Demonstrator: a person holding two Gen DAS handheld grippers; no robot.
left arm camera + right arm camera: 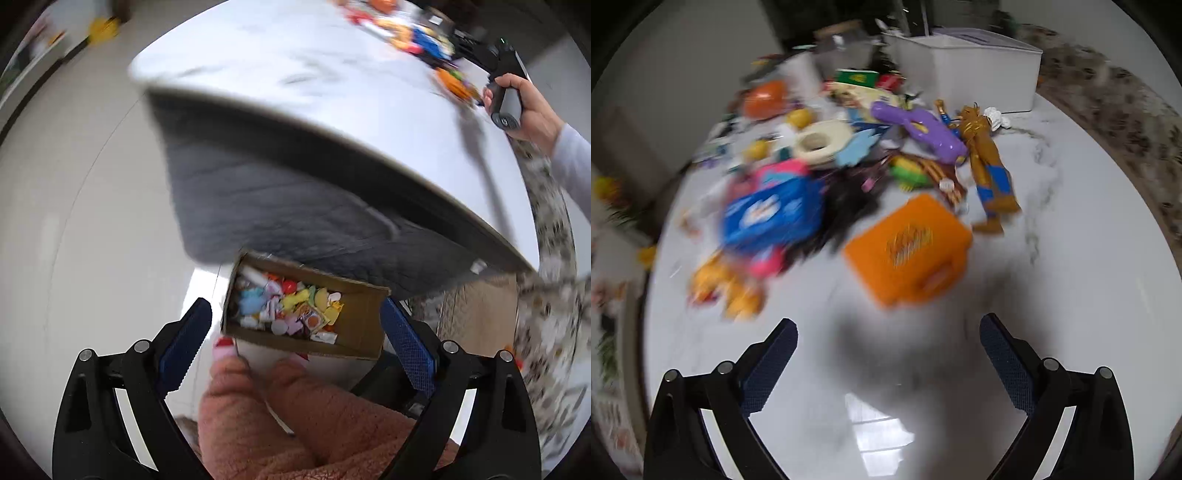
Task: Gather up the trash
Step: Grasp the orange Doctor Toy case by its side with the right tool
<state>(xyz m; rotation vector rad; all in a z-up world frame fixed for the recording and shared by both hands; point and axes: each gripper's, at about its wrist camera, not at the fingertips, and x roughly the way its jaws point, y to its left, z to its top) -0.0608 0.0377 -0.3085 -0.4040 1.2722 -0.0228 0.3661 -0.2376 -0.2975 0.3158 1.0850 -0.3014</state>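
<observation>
Orange and boxy, the plastic case (908,251) sits nearest on the white desk (1071,295) at the litter pile's edge, looking stiff, light and slick, best pinched across its short sides by the right gripper (888,354), jaws spread wide and empty.
</observation>
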